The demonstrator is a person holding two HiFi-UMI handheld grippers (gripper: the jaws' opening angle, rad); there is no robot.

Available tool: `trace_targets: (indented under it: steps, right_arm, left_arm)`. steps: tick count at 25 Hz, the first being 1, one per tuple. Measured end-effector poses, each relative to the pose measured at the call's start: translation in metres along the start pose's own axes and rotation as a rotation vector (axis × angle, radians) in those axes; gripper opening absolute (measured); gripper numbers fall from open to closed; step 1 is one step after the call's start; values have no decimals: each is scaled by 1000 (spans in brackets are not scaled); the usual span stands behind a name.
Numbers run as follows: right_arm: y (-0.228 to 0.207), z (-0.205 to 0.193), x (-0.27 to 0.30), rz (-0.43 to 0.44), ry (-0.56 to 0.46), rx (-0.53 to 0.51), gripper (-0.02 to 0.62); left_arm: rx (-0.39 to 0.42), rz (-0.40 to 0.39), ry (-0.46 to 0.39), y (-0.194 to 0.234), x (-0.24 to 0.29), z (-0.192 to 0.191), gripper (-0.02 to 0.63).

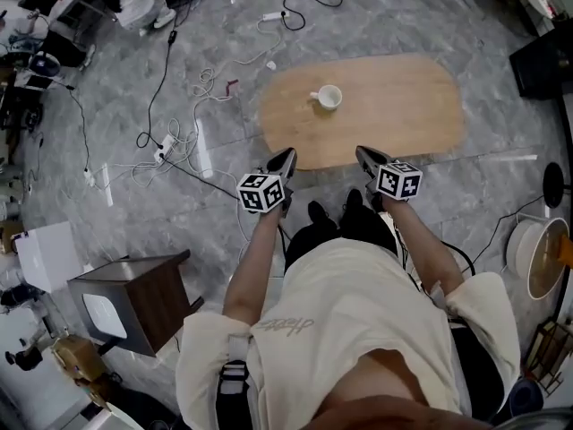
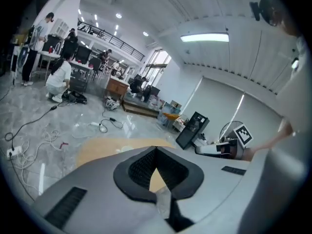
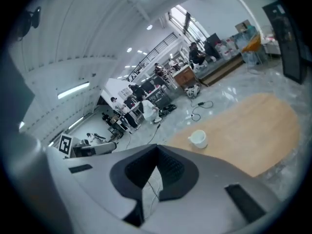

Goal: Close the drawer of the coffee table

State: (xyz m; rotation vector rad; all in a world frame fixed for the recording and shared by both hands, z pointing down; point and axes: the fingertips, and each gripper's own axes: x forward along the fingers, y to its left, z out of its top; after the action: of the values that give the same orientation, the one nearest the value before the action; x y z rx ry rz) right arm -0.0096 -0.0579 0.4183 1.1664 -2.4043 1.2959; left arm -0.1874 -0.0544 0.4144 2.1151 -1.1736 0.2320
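Left gripper (image 1: pixel 285 158) and right gripper (image 1: pixel 363 155): jaws closed tip to tip, nothing between; coffee table (image 1: pixel 394 106) lies just ahead of both tips; cup (image 1: pixel 329 97) stands farther ahead, between them; drawer hidden.

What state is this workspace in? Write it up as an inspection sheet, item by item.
Surface: oval wooden coffee table top; it holds one cup.
Job's things: drawer not to be seen in any view, so open or shut cannot be told.
Clutter: white cup, upright on the top, toward its left end.
Grippers: left gripper and right gripper both shut with nothing between the jaws, side by side at the table's near edge.
Cables: white cables and a power strip on the floor left of the table; black cable beyond it.
Surroundings: grey marble floor; dark wooden cabinet at lower left; people at desks far off.
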Motion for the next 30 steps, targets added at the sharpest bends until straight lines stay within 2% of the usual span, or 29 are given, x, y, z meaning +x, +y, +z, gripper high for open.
trace_targets:
  steps: [5,10,12,14,19,22,25,30]
  right_arm:
    - [58,50,-31,39,-102,-214,-5]
    - [118,95,-78,35,-209,-510,-6]
    - [143,109,-89,41,-254,-616,-5]
    - [167,119,-97,72,-298,-673,-5]
    - [217,132,-116,162,-379,-702,-6]
    - [233,150,-127,204,-413,-624,-6]
    - [235,167,-143,203,-444,-584,-6]
    - [234,170,-164,169,-454,-663,-6]
  left_arm:
    - [169,-18,-103,-44,-32,64,5]
    - [342,13,-173,-94,-70,113,5]
    - [392,23,-215,-106,-85,131,5]
    - [416,12,-256,-115,-95,145,5]
    - [465,-24,-306,-137,-104,161,5]
    - [496,-26,-349,-150,-109,183,5]
    - [520,-41,-388,-169,-117,201,5]
    - [577,-59,-417,-199,-129,215,5]
